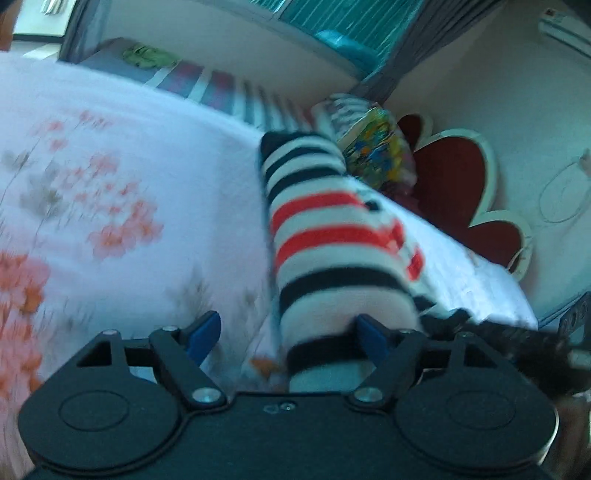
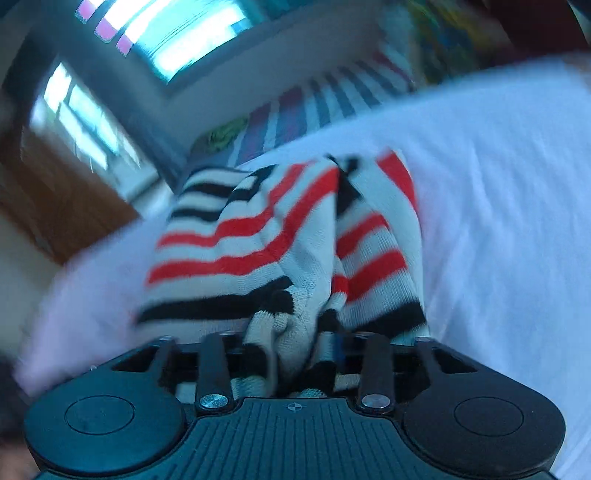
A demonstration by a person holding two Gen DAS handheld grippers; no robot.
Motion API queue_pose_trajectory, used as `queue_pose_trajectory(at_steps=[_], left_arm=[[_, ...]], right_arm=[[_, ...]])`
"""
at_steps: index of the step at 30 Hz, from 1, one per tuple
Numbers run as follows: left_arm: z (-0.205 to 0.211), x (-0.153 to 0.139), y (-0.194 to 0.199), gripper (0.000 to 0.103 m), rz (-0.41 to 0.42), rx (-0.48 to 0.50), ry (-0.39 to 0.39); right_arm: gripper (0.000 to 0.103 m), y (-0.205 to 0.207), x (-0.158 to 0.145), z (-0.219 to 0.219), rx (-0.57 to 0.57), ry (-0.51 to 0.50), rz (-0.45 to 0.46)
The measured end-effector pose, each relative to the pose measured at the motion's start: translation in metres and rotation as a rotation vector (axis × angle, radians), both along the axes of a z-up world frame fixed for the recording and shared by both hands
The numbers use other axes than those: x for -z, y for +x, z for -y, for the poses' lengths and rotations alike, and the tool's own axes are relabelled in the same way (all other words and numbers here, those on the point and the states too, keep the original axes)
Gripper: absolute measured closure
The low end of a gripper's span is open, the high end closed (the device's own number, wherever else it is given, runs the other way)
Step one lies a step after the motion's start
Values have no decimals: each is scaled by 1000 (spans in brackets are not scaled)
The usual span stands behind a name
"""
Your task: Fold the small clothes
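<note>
Striped knitwear [image 1: 332, 240], white with red and black bands, is lying across the bed, on a white bedsheet [image 1: 155, 177] that is carrying pink and orange flowers. It is looking like a small knitted garment, but the blur is hiding its exact shape.

From the left wrist view, the left hand-held gripper [image 1: 291, 332] is standing with its blue-tipped fingers [image 1: 205, 330] spread wide. The striped cloth is running up between them and is touching the right-side finger, but the two fingers are not pressing on it. At the right edge of this view a dark blurred piece of the other tool is showing, just beside the cloth.

From the right wrist view, the right hand-held gripper [image 2: 291, 343] is pinching a bunched fold of the same knitwear [image 2: 280, 236]. The cloth is gathering in thick wrinkles between the fingers and is covering them almost fully; only a small blue part is peeking out. From the pinch, the garment is spreading outward over the white bedsheet [image 2: 498, 221].

Behind the bed, a striped cover [image 1: 221, 88] is lying, with something green [image 1: 147, 57] on it. A colourful pillow [image 1: 376, 144] is leaning near a red flower-shaped headboard [image 1: 454, 177]. Bright windows [image 2: 177, 33] are glowing in the right wrist view.
</note>
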State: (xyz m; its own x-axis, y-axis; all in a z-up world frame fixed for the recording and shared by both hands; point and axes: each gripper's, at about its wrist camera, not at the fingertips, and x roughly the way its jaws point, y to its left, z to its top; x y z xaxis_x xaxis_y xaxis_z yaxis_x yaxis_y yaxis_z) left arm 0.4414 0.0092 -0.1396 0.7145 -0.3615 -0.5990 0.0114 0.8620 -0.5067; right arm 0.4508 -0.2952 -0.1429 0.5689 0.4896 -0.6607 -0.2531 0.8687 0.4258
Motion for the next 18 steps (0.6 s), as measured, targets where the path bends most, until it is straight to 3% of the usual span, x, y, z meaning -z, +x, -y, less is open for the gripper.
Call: queue_pose_trajectory(at_steps=[4,8,10,13,16,18], left_arm=[[10,0,14,23,-10,36,49],[36,-11,19,25,24,84,127],[53,-11,26,23,9,112,192],[79,-11,32,21,-1,148,305],[86,-14,32,21,3,150,343],[82,-13,31,21,-1,155,327]], right_arm=[[80,-27,-16,-22,-54,-212,222],[80,-49,-22,-2,-11,-216,351],[80,-56,-7,8,15,-231,360],[80,-53,37,15,47,-221,269],[80,-54,37,19,77,-175,253],[79,-50,29,20,75,-161,231]])
